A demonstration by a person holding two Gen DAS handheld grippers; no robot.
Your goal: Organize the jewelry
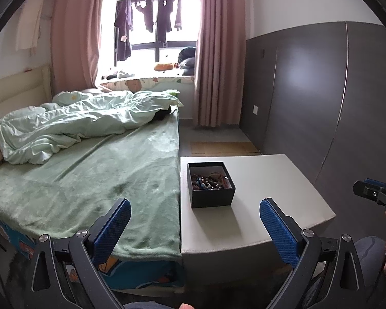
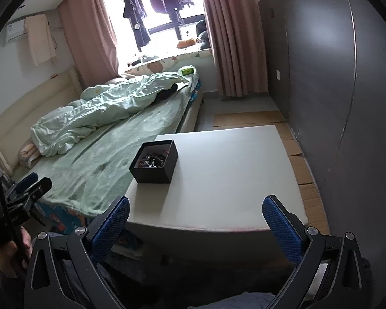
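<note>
A small black open box [image 1: 213, 195] stands on a white table [image 1: 270, 193], near its left edge by the bed. Beaded jewelry [image 1: 209, 180] lies piled inside it. The box [image 2: 154, 170] and the jewelry [image 2: 153, 160] also show in the right wrist view, on the table [image 2: 231, 170]. My left gripper [image 1: 194, 206] is open and empty, held back from the table's near edge. My right gripper [image 2: 195, 203] is open and empty, above the table's near edge. The right gripper's tip shows at the right edge of the left wrist view [image 1: 373, 193].
A bed with a green sheet [image 1: 103, 175] and a crumpled duvet [image 1: 72, 123] runs along the table's left side. A dark grey wardrobe [image 1: 321, 103] stands to the right. Cardboard sheets [image 2: 296, 159] lie on the floor beyond the table. Pink curtains frame a window.
</note>
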